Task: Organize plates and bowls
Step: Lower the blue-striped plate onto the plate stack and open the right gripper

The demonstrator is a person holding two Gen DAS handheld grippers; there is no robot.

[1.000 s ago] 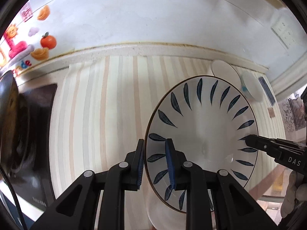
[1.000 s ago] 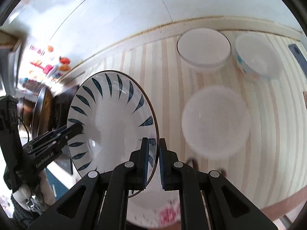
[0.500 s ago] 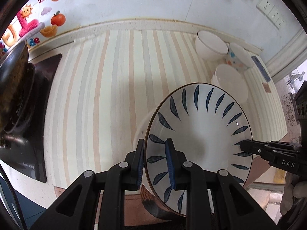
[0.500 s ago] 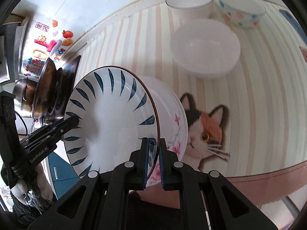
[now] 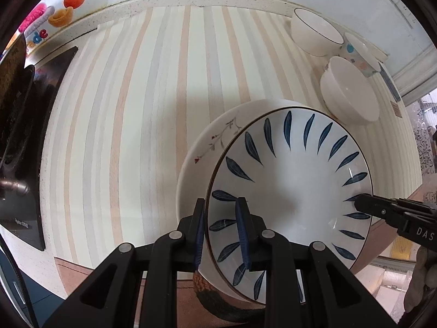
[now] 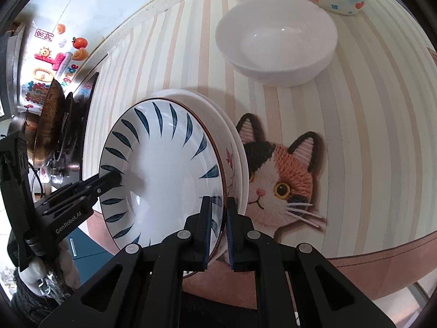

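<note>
- Left wrist view: left gripper (image 5: 221, 227) clamps the blue-leaf plate (image 5: 289, 191) by its rim, over a floral plate (image 5: 207, 147), maybe touching it.
- Right wrist view: right gripper (image 6: 218, 227) pinches the opposite rim; white bowl (image 6: 275, 41) sits well apart.

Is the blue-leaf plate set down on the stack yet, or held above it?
Cannot tell. Both the left gripper and right gripper grip the blue-leaf plate's rim over the floral plate.

Our left gripper (image 5: 220, 227) clamps the near rim of the blue-leaf plate (image 5: 289, 191); our right gripper (image 5: 360, 205) pinches its opposite rim. Beneath lies a floral plate (image 5: 213, 142). Three bowls (image 5: 347, 93) cluster toward the counter's (image 5: 136, 109) far right corner.
</note>
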